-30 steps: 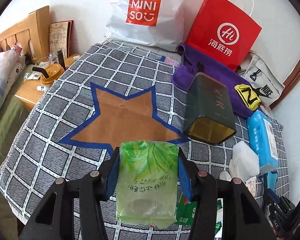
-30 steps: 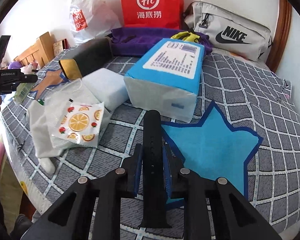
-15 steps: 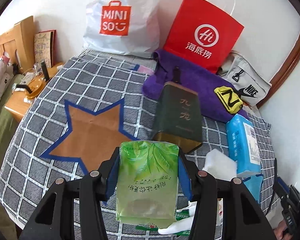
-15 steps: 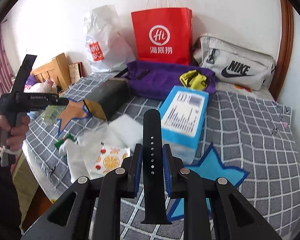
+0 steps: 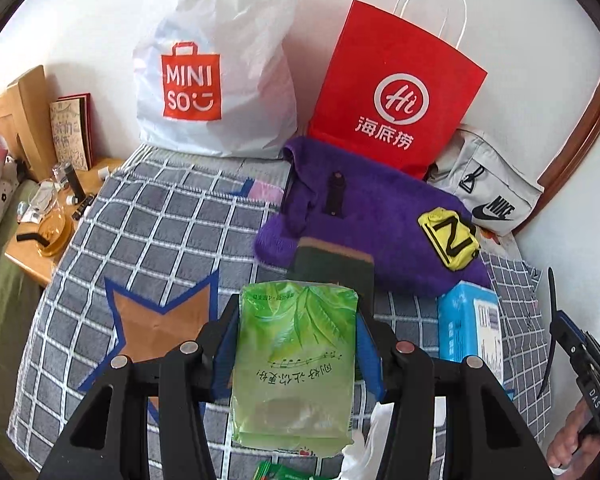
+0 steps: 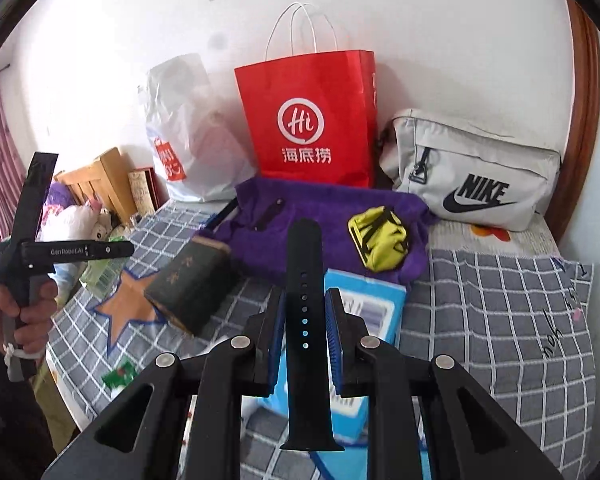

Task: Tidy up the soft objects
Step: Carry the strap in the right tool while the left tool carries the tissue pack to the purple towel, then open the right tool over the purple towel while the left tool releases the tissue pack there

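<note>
**Both claws loaded above the checked bed**

The left claw [image 5: 296, 344] grips a soft green plastic tissue pack [image 5: 294, 364] between its blue pads, held over the grey checked blanket [image 5: 172, 216]. An orange paper star [image 5: 156, 320] lies at nine o'clock of the pack. The right claw [image 6: 305, 320] pinches a black perforated rubber watch strap [image 6: 305, 300], narrow. A purple fleece cloth [image 6: 324, 208] lies at twelve o'clock, beneath a red paper bag [image 6: 308, 120].

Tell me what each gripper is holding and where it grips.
Left gripper: green tissue pack, clamped across its side edges. Right gripper: black watch strap, pinched mid-length.
</note>
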### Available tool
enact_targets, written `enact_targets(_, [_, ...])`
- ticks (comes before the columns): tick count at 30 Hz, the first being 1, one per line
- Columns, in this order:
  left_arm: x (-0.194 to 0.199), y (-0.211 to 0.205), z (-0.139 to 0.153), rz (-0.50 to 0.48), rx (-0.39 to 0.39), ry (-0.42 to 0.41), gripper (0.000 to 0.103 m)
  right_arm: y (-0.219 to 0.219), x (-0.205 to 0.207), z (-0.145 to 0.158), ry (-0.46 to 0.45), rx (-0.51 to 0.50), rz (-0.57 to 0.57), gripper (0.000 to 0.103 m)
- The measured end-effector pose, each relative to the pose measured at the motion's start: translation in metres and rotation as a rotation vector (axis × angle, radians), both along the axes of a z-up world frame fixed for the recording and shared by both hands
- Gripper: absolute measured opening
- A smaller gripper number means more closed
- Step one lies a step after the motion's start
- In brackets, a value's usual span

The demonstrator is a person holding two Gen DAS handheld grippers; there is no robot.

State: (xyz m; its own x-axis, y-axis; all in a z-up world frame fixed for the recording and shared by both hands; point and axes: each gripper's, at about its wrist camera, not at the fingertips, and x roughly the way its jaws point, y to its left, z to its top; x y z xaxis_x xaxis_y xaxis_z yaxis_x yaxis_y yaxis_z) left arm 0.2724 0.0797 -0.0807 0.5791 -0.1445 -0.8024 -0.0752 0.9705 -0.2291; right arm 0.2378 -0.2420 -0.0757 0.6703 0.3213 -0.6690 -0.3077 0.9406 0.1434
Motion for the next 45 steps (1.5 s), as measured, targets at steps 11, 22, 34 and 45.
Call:
enact_targets(11, [0.059,-0.004,-0.002,0.015,-0.015,0.009,0.05,0.019,0.08,-0.005,-0.02,-0.036,0.03,0.02])
enact_targets(22, [0.119,-0.013,-0.015,0.003,-0.047,0.034,0.05,0.02,0.144,-0.026,0.005,-0.039,0.04,0.02])
enact_targets(34, [0.171,-0.025,-0.044,-0.017,-0.071,0.106,0.05,0.017,0.191,-0.079,0.12,-0.091,0.068,0.02])
enact_targets(45, [0.193,-0.037,-0.074,-0.036,-0.065,0.187,0.05,0.019,0.21,-0.098,0.151,-0.113,0.074,0.016])
